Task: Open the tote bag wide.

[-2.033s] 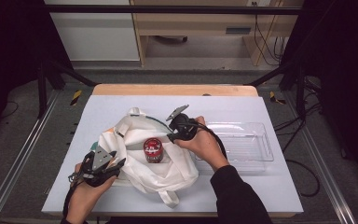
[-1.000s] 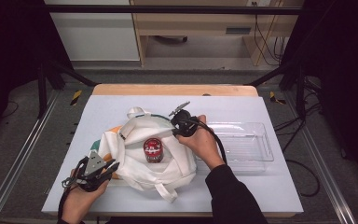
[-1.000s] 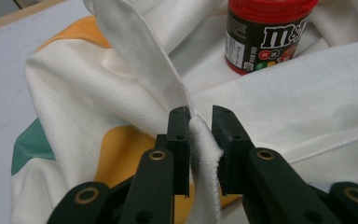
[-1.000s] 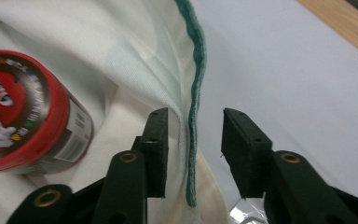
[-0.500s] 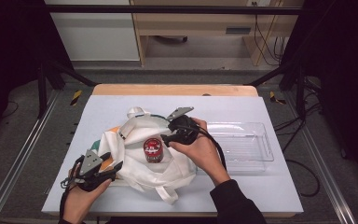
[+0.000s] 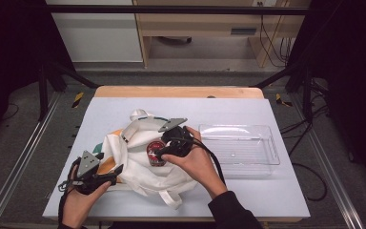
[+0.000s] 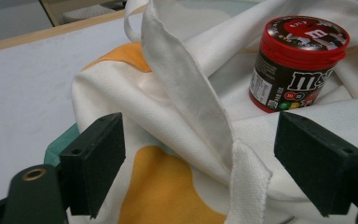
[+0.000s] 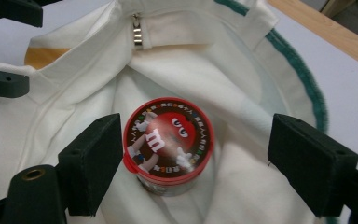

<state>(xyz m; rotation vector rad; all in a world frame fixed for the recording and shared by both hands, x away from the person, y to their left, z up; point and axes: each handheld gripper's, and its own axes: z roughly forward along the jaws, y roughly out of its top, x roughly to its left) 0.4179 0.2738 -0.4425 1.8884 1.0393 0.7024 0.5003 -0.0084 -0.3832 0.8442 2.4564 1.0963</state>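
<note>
Fingers first: the right gripper (image 8: pixel 196 168) has its jaws spread wide, and they've just been opening. The red-lidded candy tub (image 8: pixel 168 140) sits between them, nearer the left pad, which looks right up against the lid's rim, though I can't tell if it's really touching. The other pad stands well apart from the tub, so nothing is clamped. The left gripper (image 7: pixel 200 165) is the same story, jaws wide and just been opening, with the bag's white strap (image 7: pixel 186 88) running up between the pads without either one pressing on it.

The candy tub (image 7: pixel 298 63) stands upright on the white fabric of the tote bag (image 8: pixel 214 60), down in the bag's open mouth. Its lid faces up with a cartoon character printed on it. The bag has orange patches and a green edge, and there's a small metal zipper pull (image 8: pixel 138 32) at the top of the opening in the right gripper view.

From the high view, the right gripper (image 6: pixel 164 145) hovers over the tub (image 6: pixel 155 155) in the middle of the bag (image 6: pixel 138 167). The left gripper (image 6: pixel 112 174) is at the bag's near-left edge, held low by the person's left hand (image 6: pixel 78 200). A clear plastic tray (image 6: pixel 240 143) sits just beside the bag, all on the pale table (image 6: pixel 124 105).
</note>
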